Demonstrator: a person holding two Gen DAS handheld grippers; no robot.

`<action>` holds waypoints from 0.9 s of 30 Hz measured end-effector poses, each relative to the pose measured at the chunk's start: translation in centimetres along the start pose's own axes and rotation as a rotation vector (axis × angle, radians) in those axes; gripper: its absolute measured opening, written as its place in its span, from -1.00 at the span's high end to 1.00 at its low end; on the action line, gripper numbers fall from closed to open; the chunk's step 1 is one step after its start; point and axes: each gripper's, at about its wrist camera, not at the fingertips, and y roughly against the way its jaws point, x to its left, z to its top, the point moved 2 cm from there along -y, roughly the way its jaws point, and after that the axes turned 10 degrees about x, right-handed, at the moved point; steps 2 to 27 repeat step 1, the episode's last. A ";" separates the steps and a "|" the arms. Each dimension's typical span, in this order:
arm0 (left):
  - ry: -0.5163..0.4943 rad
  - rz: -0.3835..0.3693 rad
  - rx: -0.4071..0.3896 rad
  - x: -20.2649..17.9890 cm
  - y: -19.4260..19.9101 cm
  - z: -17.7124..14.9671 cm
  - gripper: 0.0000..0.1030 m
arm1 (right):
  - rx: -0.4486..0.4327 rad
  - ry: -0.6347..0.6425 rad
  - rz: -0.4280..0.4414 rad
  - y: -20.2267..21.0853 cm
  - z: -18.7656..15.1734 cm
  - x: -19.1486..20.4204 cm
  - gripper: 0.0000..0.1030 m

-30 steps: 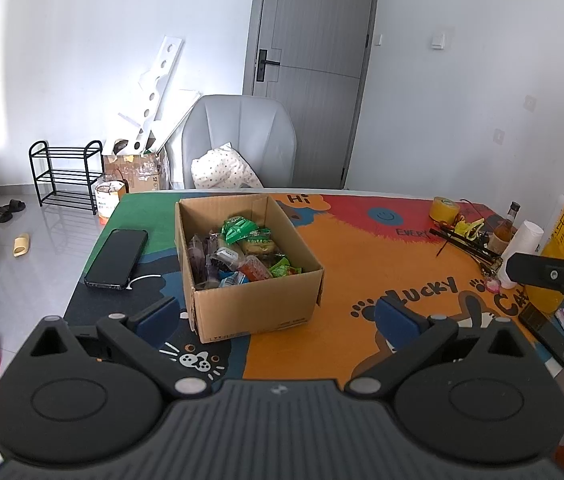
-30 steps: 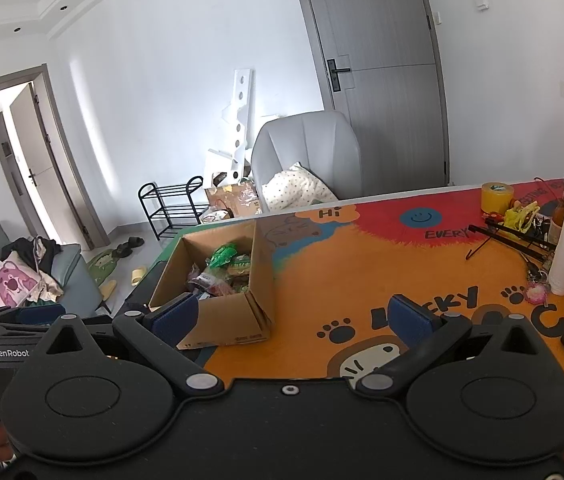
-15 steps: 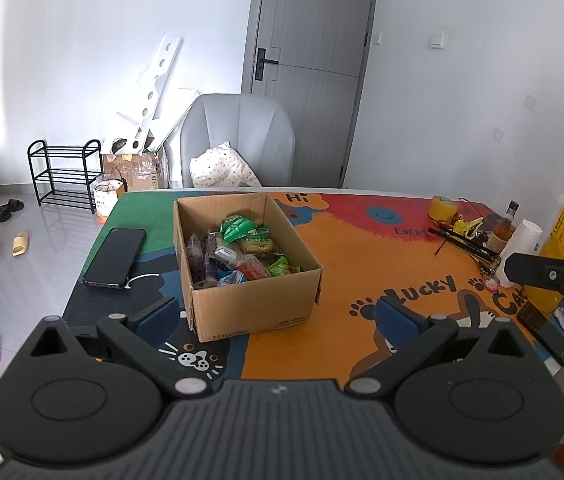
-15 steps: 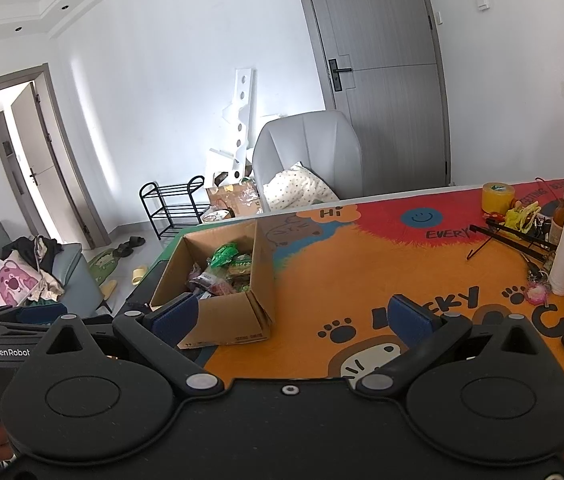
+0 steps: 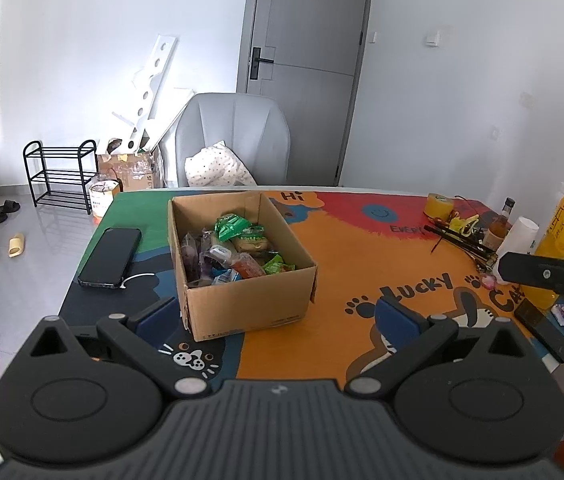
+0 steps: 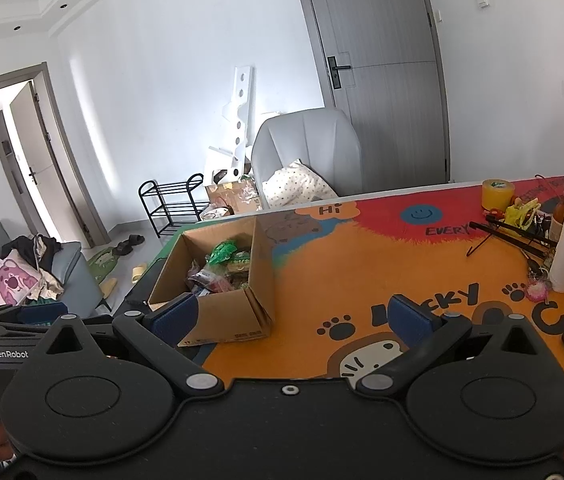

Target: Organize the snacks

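Both the left gripper and the right gripper hang empty, jaws wide apart, short of the cardboard box holding the snack packets. The packets are loosely heaped, so I expect a pinch could slip, lift two, or shove the light box toward the phone

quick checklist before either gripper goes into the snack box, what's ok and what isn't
1. Left gripper open and empty: ok, jaws spread wide with nothing between them.
2. Right gripper open and empty: ok, same.
3. Cardboard box open on top: ok, no flaps over the opening, snacks visible inside.
4. Path to the box: ok for the left gripper, the box sits just ahead of its fingers; for the right it lies off to the left.
5. Phone clear of the box: ok, lying flat to its left, apart from it.
6. Where sorted snacks should go: cannot tell, no second container visible.
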 end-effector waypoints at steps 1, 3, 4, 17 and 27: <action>0.000 0.000 0.002 0.1 0.0 0.0 -1.00 | 0.000 0.000 0.000 0.0 0.0 0.0 -1.00; 0.000 0.000 0.002 0.1 0.0 0.0 -1.00 | 0.000 0.000 0.000 0.0 0.0 0.0 -1.00; 0.000 0.000 0.002 0.1 0.0 0.0 -1.00 | 0.000 0.000 0.000 0.0 0.0 0.0 -1.00; 0.000 0.000 0.002 0.1 0.0 0.0 -1.00 | 0.000 0.000 0.000 0.0 0.0 0.0 -1.00; 0.000 0.000 0.002 0.1 0.0 0.0 -1.00 | 0.000 0.000 0.000 0.0 0.0 0.0 -1.00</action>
